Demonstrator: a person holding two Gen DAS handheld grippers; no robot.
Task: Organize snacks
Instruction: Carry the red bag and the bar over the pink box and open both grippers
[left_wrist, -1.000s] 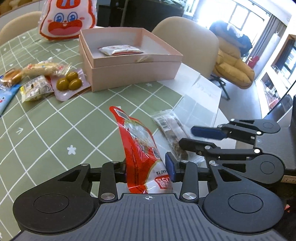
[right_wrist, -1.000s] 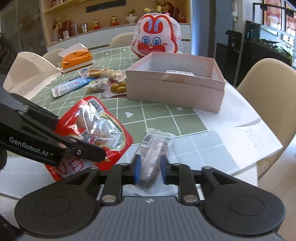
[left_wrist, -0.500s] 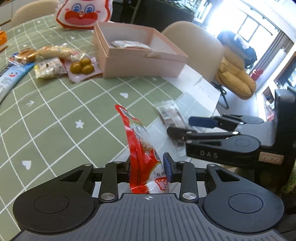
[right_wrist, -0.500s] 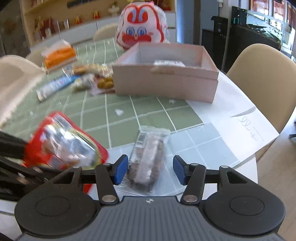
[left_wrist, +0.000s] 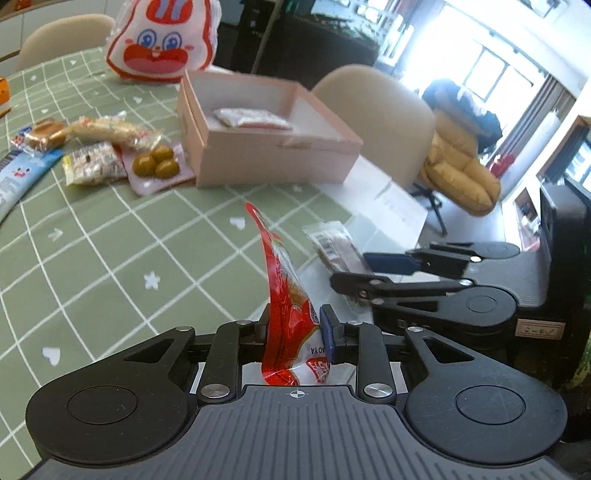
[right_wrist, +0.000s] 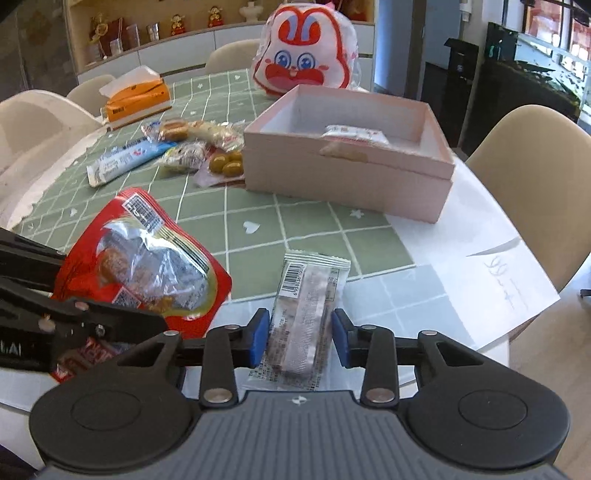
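Observation:
My left gripper (left_wrist: 295, 332) is closing and its pads press a red snack packet (left_wrist: 284, 295), held on edge just above the green tablecloth. In the right wrist view the same red packet (right_wrist: 147, 258) shows its clear window between the left fingers (right_wrist: 110, 325). My right gripper (right_wrist: 300, 339) is closing around a brown snack bar (right_wrist: 310, 295) that lies flat on the table, pads at its edges without squeezing it. The open pink box (right_wrist: 347, 184) stands beyond, holding one small packet (right_wrist: 354, 134).
Loose snacks lie left of the box: olives (left_wrist: 155, 164), a long blue packet (right_wrist: 129, 158), several small packs. A rabbit bag (right_wrist: 303, 48) stands behind the box, an orange tissue box (right_wrist: 136, 98) at far left. A paper sheet (right_wrist: 498, 280) overhangs the table edge beside a beige chair (right_wrist: 535, 177).
The left jaws have narrowed onto the red packet. The right jaws let go of the squeezed brown bar, spread wide, and have come in again to its edges.

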